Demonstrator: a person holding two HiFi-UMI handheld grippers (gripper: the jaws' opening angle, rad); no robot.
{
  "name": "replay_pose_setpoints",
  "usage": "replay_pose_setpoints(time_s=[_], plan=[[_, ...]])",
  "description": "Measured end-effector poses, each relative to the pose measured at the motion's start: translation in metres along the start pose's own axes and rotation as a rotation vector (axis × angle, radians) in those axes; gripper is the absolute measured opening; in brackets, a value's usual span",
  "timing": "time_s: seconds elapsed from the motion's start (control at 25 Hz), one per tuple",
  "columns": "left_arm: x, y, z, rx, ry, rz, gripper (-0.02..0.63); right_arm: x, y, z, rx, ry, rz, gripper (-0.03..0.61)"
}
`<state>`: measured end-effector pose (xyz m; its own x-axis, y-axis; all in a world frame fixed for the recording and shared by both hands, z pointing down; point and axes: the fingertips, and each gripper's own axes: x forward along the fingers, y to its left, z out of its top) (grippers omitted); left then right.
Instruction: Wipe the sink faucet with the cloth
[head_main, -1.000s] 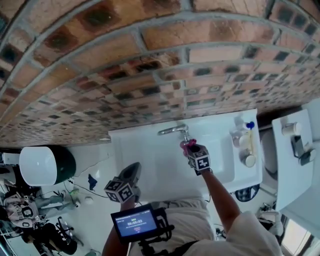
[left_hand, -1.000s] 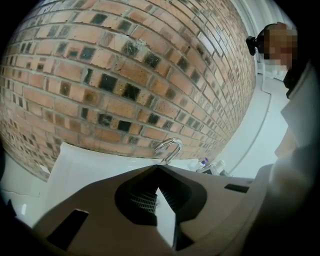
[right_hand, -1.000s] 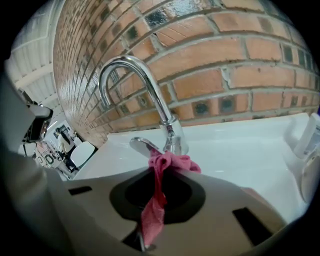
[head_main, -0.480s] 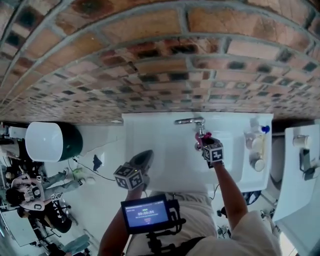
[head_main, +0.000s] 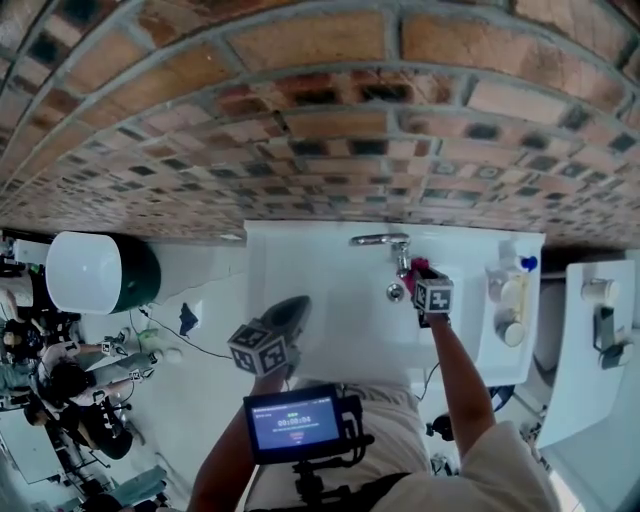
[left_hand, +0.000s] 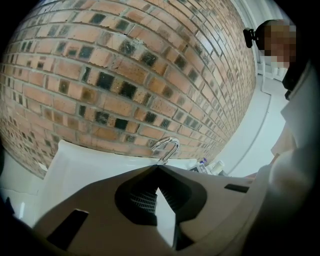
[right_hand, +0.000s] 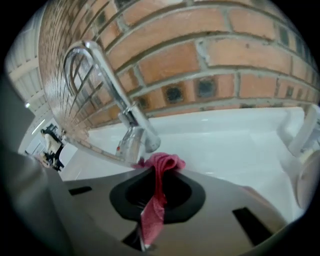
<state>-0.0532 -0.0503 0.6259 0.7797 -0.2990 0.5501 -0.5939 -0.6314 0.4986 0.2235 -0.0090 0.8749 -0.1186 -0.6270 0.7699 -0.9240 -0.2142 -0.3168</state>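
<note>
Slid my right hand-held gripper (head_main: 424, 283) beside the faucet (right_hand: 131, 131) base | clamped on pink cloth (right_hand: 162, 162), wiping looks underway | left hand-held gripper (left_hand: 157, 167) closed, empty

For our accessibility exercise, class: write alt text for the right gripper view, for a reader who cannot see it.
The right hand-held gripper is shut on a red cloth, whose bunched end sits right by the base of a chrome faucet. The faucet arches up and left, with a white sink and a brick wall behind.
</note>
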Motion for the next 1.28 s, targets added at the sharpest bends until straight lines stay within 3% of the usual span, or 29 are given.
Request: replay_pose_setpoints(time_s=[0.12,0.32,0.48,0.6,0.84,1.04,1.16,1.28], plan=[[0.0,-0.003,-0.001,-0.014,0.001,-0.001,0.0,-0.024,-0.02,0.013,0.074,-0.091,-0.012,0.044],[0.004,0.0,0.007,-0.011,-0.013,-0.006,0.0,-0.047,-0.05,0.028,0.12,-0.159,0.004,0.044],[-0.003,0.001,-0.004,-0.033,0.0,0.004,0.0,-0.056,-0.06,0.017,0.15,-0.147,0.014,0.044],[0.003,0.004,0.005,-0.015,-0.017,-0.008,0.0,-0.053,-0.066,0.03,0.149,-0.159,0.007,0.044],[-0.007,0.004,-0.005,-0.049,-0.013,0.008,0.0,-0.047,-0.05,0.012,0.182,-0.109,0.072,0.044],[0.0,0.005,0.007,-0.027,-0.024,0.0,0.0,-0.028,-0.037,0.036,0.192,-0.128,0.168,0.044],[0.001,0.006,-0.007,-0.036,-0.012,0.014,0.0,-0.032,-0.014,0.043,0.161,-0.12,0.234,0.044],[0.008,0.002,-0.022,-0.029,0.039,0.009,0.0,-0.038,-0.013,0.033,0.189,-0.116,0.241,0.044]])
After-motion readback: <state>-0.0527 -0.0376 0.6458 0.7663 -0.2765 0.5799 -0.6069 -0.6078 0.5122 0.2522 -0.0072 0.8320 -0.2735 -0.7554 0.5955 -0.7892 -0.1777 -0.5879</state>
